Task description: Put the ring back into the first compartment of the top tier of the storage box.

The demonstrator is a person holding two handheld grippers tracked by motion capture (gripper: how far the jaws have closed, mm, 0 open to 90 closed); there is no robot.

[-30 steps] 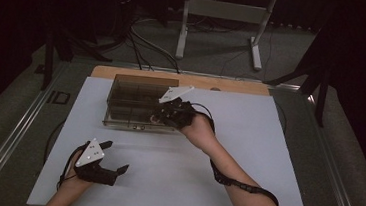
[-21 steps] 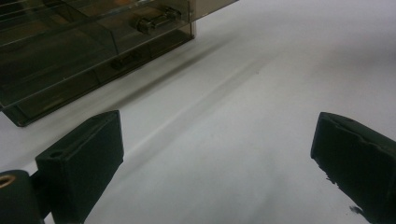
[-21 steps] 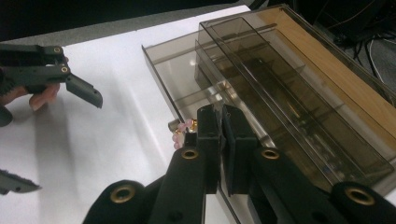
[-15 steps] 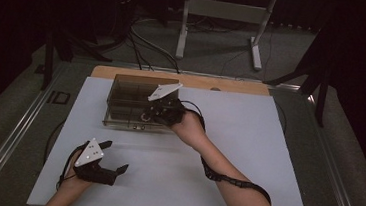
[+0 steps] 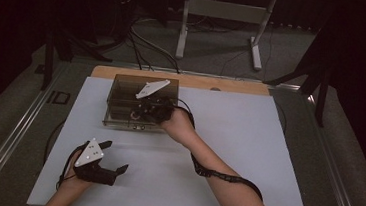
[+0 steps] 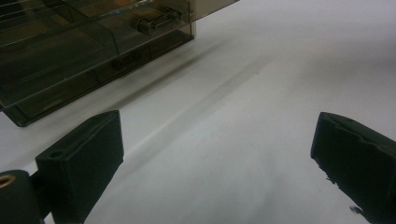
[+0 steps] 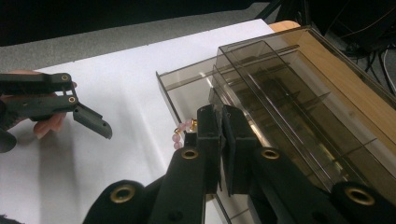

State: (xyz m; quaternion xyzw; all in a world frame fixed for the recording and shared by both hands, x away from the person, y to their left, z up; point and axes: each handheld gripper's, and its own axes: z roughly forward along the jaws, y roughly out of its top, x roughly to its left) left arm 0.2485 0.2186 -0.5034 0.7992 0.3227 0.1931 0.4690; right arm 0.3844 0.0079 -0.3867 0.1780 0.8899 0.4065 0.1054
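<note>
Left tongs (image 5: 116,160) sit near the desk's (image 5: 266,155) front edge, jaws wide apart, nothing between them, just bare surface ahead. Right tongs (image 7: 220,122) are clamped shut on a pink bead bracelet (image 7: 183,132) with a small gold bit; the beads hang just off the tip, on the side toward the left tongs. The bracelet is at the pulled-out drawer (image 7: 187,95) of the smoky clear organizer box (image 5: 122,90), at the near side of the box, seemingly over the open drawer's edge; can't tell if it touches the drawer floor. Box's long axis runs away from the right tongs in the right gripper view, dividers lined along it. Right hand (image 5: 181,125) is the one on the job; the left tongs are well apart from the box. Likely next: bracelet goes down into the drawer right beyond the tips.
</note>
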